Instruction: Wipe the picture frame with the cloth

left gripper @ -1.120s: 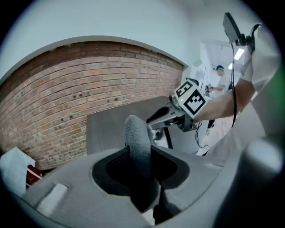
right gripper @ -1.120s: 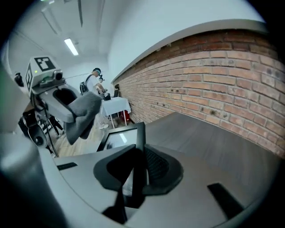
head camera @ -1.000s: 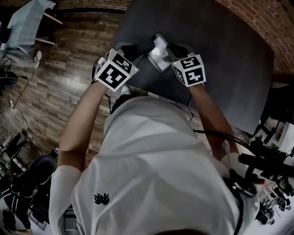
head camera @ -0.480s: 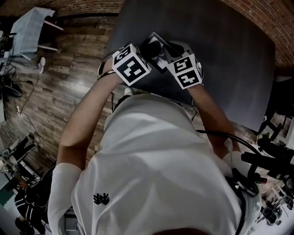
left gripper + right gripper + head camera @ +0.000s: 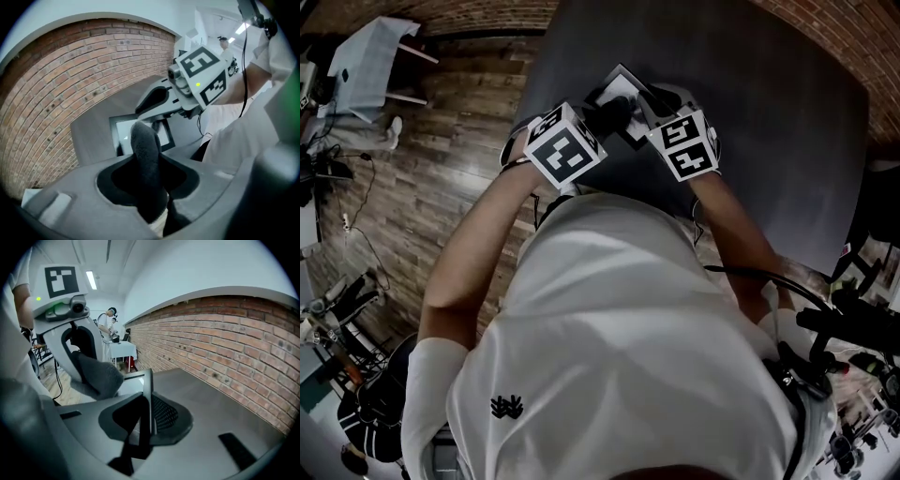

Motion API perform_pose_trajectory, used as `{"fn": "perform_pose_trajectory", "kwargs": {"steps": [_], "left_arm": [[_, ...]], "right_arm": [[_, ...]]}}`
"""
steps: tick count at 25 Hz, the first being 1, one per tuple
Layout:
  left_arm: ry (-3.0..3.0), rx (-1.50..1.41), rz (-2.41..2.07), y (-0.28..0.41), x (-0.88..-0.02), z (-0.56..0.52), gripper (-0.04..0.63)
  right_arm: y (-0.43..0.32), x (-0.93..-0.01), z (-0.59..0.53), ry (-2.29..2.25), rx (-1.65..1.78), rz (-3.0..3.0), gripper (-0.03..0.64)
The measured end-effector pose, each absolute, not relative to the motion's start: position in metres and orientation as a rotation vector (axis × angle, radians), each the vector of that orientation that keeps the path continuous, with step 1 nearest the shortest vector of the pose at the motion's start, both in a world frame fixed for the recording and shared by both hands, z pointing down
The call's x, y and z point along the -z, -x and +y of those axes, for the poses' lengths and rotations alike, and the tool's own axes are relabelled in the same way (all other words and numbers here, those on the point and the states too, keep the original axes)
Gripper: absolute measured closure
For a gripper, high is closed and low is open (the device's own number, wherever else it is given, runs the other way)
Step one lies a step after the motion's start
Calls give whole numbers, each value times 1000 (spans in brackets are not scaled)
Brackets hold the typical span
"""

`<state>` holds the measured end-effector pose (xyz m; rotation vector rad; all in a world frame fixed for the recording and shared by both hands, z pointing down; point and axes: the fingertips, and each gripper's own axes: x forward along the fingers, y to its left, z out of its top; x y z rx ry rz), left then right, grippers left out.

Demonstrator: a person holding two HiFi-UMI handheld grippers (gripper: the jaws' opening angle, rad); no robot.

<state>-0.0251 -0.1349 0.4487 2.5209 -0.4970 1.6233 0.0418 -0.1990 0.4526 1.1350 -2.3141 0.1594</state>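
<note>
The person stands at the near edge of a dark grey worktop [image 5: 769, 112], both arms reaching over it. The picture frame [image 5: 625, 91] sits over the near left part of the worktop, between the two tools. The right tool [image 5: 146, 420] is clenched on the frame's right edge: the thin black border runs edge-on between its jaws, which press on both faces. The left tool [image 5: 147, 185] is clenched on a dark grey cloth [image 5: 144, 145], whose bunched free end sticks out past the jaws and lies against the frame's pale glass. From the right gripper view the cloth is a soft wad at the frame's left face. Whether the frame's lower edge rests on the worktop cannot be told. A brick wall [image 5: 225, 348] runs along the far side, and a wooden floor [image 5: 422, 187] lies to the left.
</note>
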Motion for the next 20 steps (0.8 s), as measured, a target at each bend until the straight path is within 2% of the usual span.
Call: {"fn": "perform_pose_trajectory", "kwargs": {"steps": [6,20], "left_arm": [[-2426,-1757,-660,58,-452,-173,468],[-2499,-1806,-391,3,-471,-127,468]], "right_arm": [[-44,-449,-201,-1127,-148,-2332,549],[-46,-450,-210,-1142,-156,-2348,549]]}}
